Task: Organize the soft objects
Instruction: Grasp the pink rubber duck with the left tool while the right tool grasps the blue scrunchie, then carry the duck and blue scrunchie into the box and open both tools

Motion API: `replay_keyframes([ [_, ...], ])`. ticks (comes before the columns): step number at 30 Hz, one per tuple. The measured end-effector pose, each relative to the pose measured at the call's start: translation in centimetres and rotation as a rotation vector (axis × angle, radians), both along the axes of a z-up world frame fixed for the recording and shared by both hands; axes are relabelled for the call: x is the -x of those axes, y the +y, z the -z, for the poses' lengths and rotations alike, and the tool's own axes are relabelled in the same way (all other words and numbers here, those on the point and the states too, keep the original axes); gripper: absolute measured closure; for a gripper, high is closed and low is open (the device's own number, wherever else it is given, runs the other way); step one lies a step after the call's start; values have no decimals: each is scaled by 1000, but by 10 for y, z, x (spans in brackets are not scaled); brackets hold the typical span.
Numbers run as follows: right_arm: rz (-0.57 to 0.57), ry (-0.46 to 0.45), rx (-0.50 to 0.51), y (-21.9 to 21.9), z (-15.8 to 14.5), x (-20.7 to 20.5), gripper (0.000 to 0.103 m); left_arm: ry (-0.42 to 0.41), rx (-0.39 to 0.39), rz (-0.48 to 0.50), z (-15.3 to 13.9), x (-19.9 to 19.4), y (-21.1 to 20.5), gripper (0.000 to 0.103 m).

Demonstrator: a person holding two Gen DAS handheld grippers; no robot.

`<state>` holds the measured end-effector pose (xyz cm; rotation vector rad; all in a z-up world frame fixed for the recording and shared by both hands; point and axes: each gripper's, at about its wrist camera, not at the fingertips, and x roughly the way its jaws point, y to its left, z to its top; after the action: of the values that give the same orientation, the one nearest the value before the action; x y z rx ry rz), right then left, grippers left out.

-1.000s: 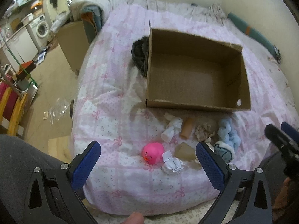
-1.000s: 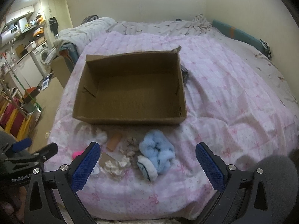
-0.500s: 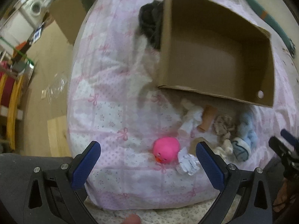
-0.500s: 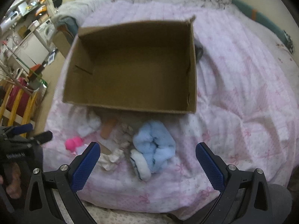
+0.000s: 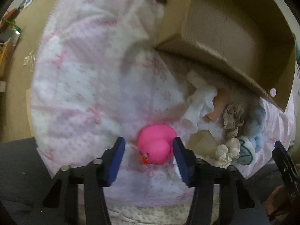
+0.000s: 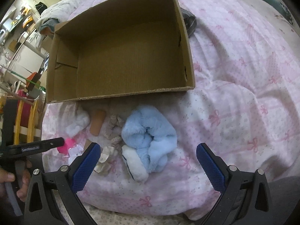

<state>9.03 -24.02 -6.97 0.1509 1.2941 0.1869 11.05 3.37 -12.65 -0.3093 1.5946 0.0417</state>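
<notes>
A pink rubber duck (image 5: 156, 143) lies on the pink bedspread near the bed's front edge. My left gripper (image 5: 149, 156) points down over it with its jaws closing. The duck sits between the pads; a gap remains on its left side. My right gripper (image 6: 148, 161) stands wide open just in front of a fluffy blue cloth (image 6: 150, 136) and a white sock (image 6: 135, 163). The pink duck (image 6: 65, 147) also shows at the left gripper's tip in the right wrist view. An open cardboard box (image 6: 65, 46) stands empty behind the row of soft items.
Between duck and blue cloth lie a white cloth (image 5: 202, 97), a peach roll (image 5: 217, 106), a beige lace scrunchie (image 5: 232, 120) and a cream scrunchie (image 5: 225, 151). A dark garment (image 6: 189, 22) lies behind the box. The bed drops to the floor on the left (image 5: 16, 75).
Both grippers have come down closer to the bed. The left jaws have narrowed from wide open to either side of the pink duck. The right jaws stay wide.
</notes>
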Motion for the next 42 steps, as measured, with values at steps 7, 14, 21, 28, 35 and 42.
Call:
replay_keyframes([
  [7,21,-4,-20,-4,1,-1,0,-65,-9,4,-11,2,-1,78],
  [14,89,3,-67,-25,0,-5,0,-209,-82,0,-53,15,0,78],
  [21,140,93,-67,-32,20,-15,0,-247,-113,35,-54,23,-14,78],
  [28,64,117,9,0,45,-25,3,-274,-119,57,-59,25,-14,78],
  [35,53,156,-14,5,59,-23,73,-277,-106,41,-59,24,-13,78],
  [42,52,57,-73,-7,20,-5,80,-294,-117,25,-62,27,-9,78],
])
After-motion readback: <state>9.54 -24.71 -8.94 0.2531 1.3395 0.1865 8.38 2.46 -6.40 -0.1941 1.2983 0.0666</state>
